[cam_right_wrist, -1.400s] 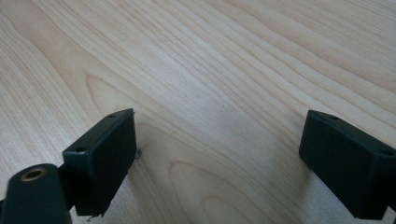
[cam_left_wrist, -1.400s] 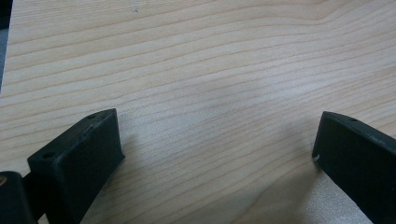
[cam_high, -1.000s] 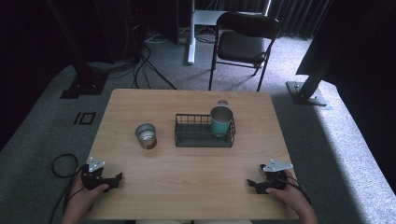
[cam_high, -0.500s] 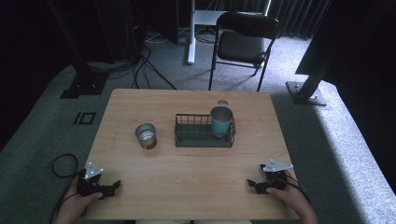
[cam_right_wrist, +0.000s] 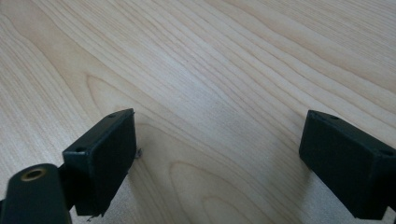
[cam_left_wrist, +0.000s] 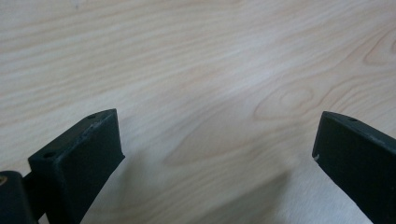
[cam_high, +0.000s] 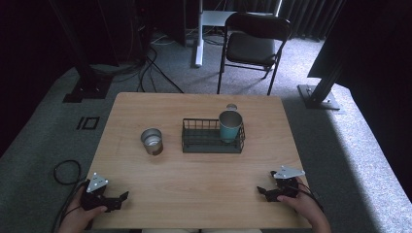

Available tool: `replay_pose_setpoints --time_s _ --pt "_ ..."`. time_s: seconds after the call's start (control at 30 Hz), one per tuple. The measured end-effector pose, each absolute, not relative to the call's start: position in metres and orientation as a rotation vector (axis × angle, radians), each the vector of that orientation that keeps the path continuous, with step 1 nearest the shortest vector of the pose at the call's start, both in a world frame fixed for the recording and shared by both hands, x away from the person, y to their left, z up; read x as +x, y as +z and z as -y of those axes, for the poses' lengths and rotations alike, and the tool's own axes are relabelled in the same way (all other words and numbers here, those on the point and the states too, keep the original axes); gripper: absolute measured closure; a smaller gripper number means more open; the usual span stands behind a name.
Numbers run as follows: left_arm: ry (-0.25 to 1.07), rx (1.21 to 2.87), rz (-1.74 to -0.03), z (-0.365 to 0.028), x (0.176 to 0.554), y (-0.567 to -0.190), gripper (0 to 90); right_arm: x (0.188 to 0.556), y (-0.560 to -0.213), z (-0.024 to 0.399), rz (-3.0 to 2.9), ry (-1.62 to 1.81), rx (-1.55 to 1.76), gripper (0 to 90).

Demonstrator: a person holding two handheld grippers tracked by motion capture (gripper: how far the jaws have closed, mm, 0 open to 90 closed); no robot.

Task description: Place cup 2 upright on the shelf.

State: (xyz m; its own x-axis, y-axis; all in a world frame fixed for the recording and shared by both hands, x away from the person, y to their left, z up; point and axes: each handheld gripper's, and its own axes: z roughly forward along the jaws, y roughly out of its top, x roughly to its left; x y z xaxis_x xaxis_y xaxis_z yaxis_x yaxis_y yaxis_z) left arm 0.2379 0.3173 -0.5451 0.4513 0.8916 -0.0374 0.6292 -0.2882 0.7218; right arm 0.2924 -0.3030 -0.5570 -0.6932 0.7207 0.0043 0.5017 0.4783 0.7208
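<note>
High view: a pale square wooden table (cam_high: 194, 194) is carrying a black wire basket (cam_high: 212, 138) at centre, with a teal cylindrical cup (cam_high: 230, 126) standing upright in its right end. A small open metal tin (cam_high: 151, 141) is sitting just left of the basket, apart from it. No lettering is legible. The near half of the tabletop is lying open. The left gripper (cam_high: 119, 199) is resting at the near left edge, the right gripper (cam_high: 265, 191) near the right corner.

Left gripper view: jaws are standing wide apart over bare wood grain (cam_left_wrist: 210, 93), holding nothing.

Right gripper view: jaws are likewise spread wide, gripping nothing, above bare tabletop (cam_right_wrist: 210, 84).
</note>
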Motion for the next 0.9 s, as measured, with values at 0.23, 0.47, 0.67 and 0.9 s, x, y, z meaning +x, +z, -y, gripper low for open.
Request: replay_pose_setpoints --time_s 0.23,0.47,0.67,0.9 --pt "0.5 1.991 -1.221 -0.309 0.247 -0.541 2.1 0.292 -0.557 0.303 -2.429 1.037 1.036 10.6" --pt "0.493 1.961 -1.201 -0.304 0.255 -0.539 2.1 0.292 -0.557 0.303 -2.429 1.037 1.037 10.6" --pt "0.518 1.917 -1.184 -0.3 0.261 -0.533 2.1 0.293 -0.557 0.303 -2.429 1.037 1.036 10.6" --pt "0.549 1.882 -1.151 -0.292 0.273 -0.524 2.0 0.293 -0.557 0.303 -2.429 1.037 1.036 10.6"
